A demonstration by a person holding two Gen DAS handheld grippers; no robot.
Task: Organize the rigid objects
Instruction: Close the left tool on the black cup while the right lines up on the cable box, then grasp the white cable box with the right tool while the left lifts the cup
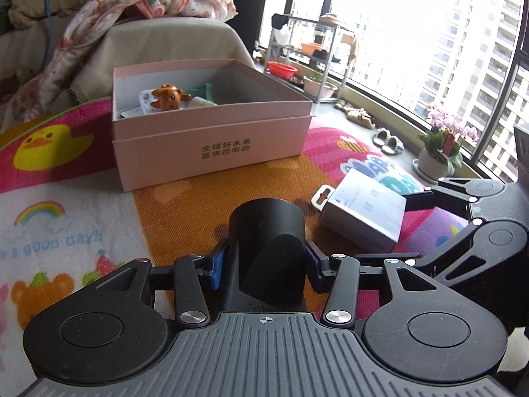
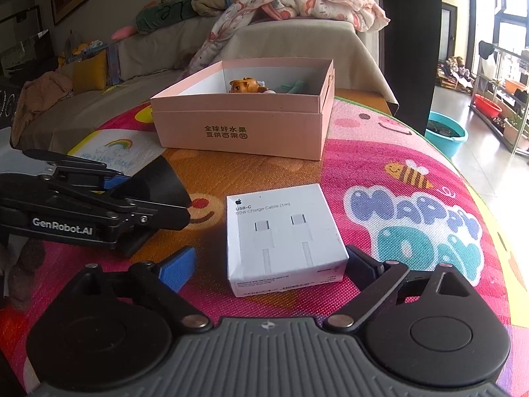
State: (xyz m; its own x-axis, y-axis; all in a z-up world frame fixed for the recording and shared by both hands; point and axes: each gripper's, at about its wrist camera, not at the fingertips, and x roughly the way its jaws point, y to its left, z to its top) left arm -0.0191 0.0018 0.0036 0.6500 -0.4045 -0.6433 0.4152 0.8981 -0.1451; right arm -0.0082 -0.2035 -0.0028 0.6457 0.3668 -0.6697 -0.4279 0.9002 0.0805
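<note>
My left gripper (image 1: 264,261) is shut on a black cylindrical cup (image 1: 267,231), held just above the play mat; the cup also shows in the right wrist view (image 2: 155,182). My right gripper (image 2: 269,264) is open, its fingers on either side of a white USB-C cable box (image 2: 284,238) lying on the mat, not clamped. That box also shows in the left wrist view (image 1: 363,211). A pink open box (image 1: 211,132) stands farther back, holding a brown toy animal (image 1: 168,97) and other small items; it also shows in the right wrist view (image 2: 244,122).
A colourful play mat (image 2: 413,198) covers the surface. A sofa with a blanket (image 1: 148,3) stands behind the pink box. A flower pot (image 1: 436,158), slippers (image 1: 388,140) and a shelf rack sit by the window; a teal basin (image 2: 446,135) sits on the floor.
</note>
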